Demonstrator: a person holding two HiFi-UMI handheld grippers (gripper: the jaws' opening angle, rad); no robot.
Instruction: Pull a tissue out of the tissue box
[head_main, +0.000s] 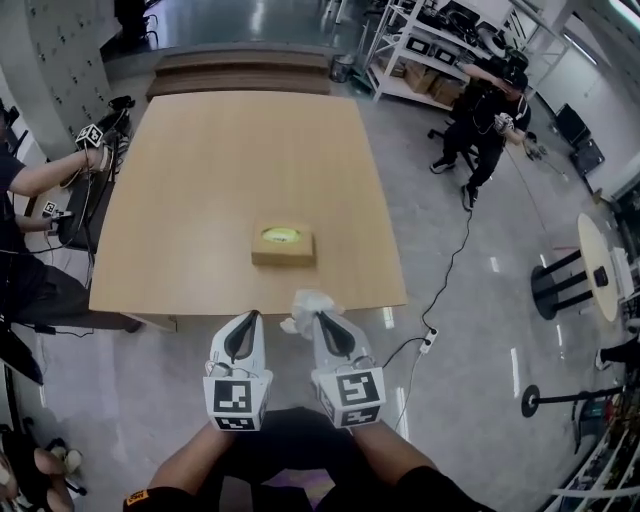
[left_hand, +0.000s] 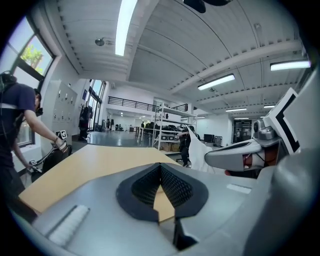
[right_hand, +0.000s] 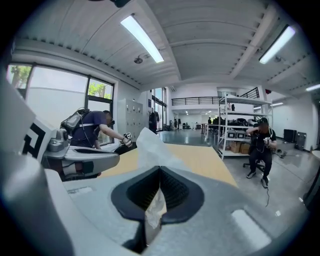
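**Finding 1, claws.** The right claw (head_main: 330, 332) is closed, with the tissue (head_main: 312, 303) pinched between its pads. In the right gripper view the sheet stands up above the pads and a tail hangs below them. The left claw (left_hand: 160, 170) is also closed, its tips meeting, and it grips nothing. Only the tabletop (head_main: 200, 180) shows through the gap behind its tips.

**Finding 2, task items.** The tissue box (head_main: 283, 245) sits flat near the front edge of the tabletop, well apart from both claws. The tissue is clear of the box and hangs in the air off the front edge, just beside the left claw. No part of it appears to reach back to the box opening.

**Assessment.** The pull looks essentially complete. What remains is to bring the sheet away cleanly.

**Recommendations.**
- The pinch should stay firm, since thin paper slips or tears under a jerk.
- The sheet should travel in one steady line, clear of the tabletop edge and of the left claw.
- The box should be checked for shifting. Whether a fresh sheet stands in its opening cannot be made out.
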